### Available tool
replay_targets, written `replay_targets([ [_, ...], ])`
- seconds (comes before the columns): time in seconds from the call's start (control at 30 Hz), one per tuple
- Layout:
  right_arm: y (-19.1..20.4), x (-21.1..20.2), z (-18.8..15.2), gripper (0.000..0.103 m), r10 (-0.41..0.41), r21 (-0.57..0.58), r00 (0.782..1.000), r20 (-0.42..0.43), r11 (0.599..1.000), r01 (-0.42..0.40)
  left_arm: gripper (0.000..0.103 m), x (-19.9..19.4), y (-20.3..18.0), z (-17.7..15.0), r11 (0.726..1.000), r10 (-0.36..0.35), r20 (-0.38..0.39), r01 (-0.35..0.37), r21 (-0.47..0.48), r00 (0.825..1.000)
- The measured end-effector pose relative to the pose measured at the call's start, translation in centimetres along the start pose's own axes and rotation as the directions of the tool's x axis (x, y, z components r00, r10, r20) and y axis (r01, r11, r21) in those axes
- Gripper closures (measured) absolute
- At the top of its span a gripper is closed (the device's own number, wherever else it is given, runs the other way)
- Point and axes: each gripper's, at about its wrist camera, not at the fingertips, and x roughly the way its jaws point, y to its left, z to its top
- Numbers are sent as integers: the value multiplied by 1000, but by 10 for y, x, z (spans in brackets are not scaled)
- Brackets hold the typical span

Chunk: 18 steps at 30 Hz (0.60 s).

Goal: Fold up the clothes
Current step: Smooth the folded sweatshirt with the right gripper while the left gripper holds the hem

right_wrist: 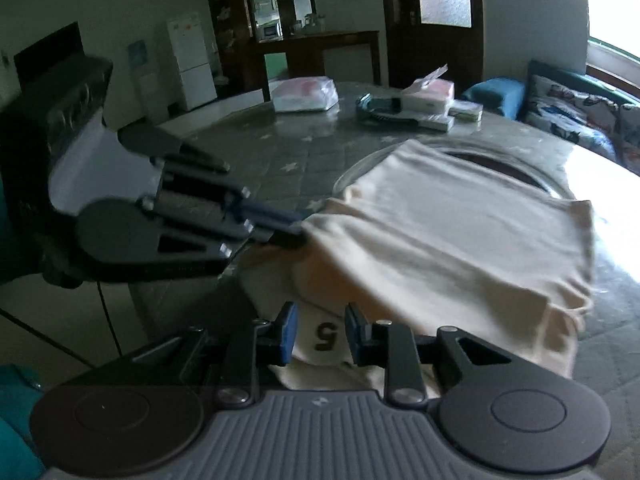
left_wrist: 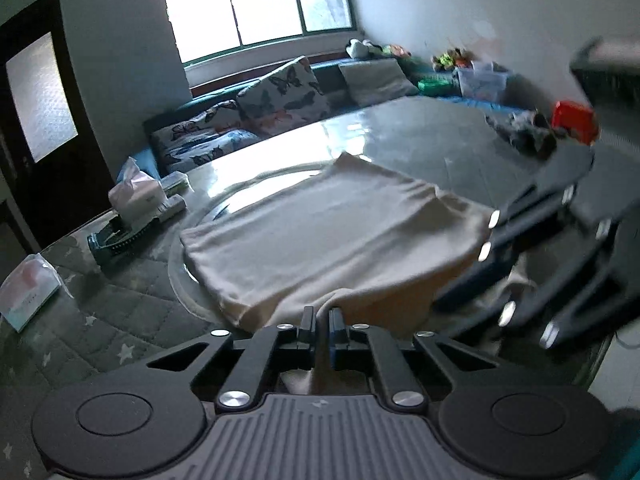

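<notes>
A cream garment (left_wrist: 332, 236) lies partly folded on the round table, its near part lifted. My left gripper (left_wrist: 321, 326) is shut on the garment's near edge, with cloth between the fingers. In the right wrist view the garment (right_wrist: 452, 232) spreads to the right, and a layer printed with a "5" (right_wrist: 325, 336) sits between my right gripper's (right_wrist: 320, 334) parted fingers, which stand open over it. The left gripper (right_wrist: 288, 226) shows there too, pinching the cloth's corner. The right gripper (left_wrist: 486, 236) appears blurred at the right of the left wrist view.
A tissue box (left_wrist: 138, 196), a dark tray (left_wrist: 116, 238) and a plastic packet (left_wrist: 26, 296) sit on the table's left side. A red object (left_wrist: 574, 120) and dark cloth (left_wrist: 524, 130) lie at the far right. A cushioned bench (left_wrist: 280, 92) runs behind the table.
</notes>
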Motion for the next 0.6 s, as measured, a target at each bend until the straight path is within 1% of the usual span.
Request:
replay_targets([
  [0.03, 1, 5, 0, 76, 6, 4, 1000, 0, 1000, -6, 97, -1, 2, 2, 1000, -4, 5, 4, -9, 1000],
  [0.1, 4, 13, 1, 69, 10, 5, 1000, 5, 1000, -10, 96, -2, 4, 2, 1000, -9, 8, 9, -13, 1000],
  [0.17, 6, 20, 3, 68, -1, 4, 1000, 14, 1000, 1, 96, -3, 6, 1, 1000, -16, 3, 16, -20, 1000],
  [0.23, 6, 20, 4, 68, 6, 4, 1000, 11, 1000, -6, 92, -2, 8, -2, 999, -27, -10, 26, -30, 1000],
  [0.27, 6, 20, 5, 68, 10, 3, 1000, 9, 1000, -10, 92, -3, 6, -5, 999, -31, -25, 30, -20, 999],
  [0.33, 6, 13, 4, 67, 13, -6, 1000, 10, 1000, -13, 90, -6, 5, -8, 999, -37, -34, 37, -1, 999],
  [0.37, 6, 7, 3, 63, 11, -12, 1000, 12, 1000, -11, 87, -7, 4, -10, 999, -41, -38, 41, 9, 998],
  [0.5, -7, -20, -2, 62, -8, 6, 1000, 22, 1000, 8, 86, -14, 1, -17, 997, -53, -55, 55, 47, 997],
  [0.53, -12, -26, -3, 62, -26, 15, 999, 30, 1000, 26, 86, -15, 1, -19, 997, -56, -59, 59, 56, 997],
  [0.6, -23, -36, -2, 62, -76, 32, 996, 45, 997, 75, 86, -21, 4, -13, 997, -70, -29, 71, 32, 997],
])
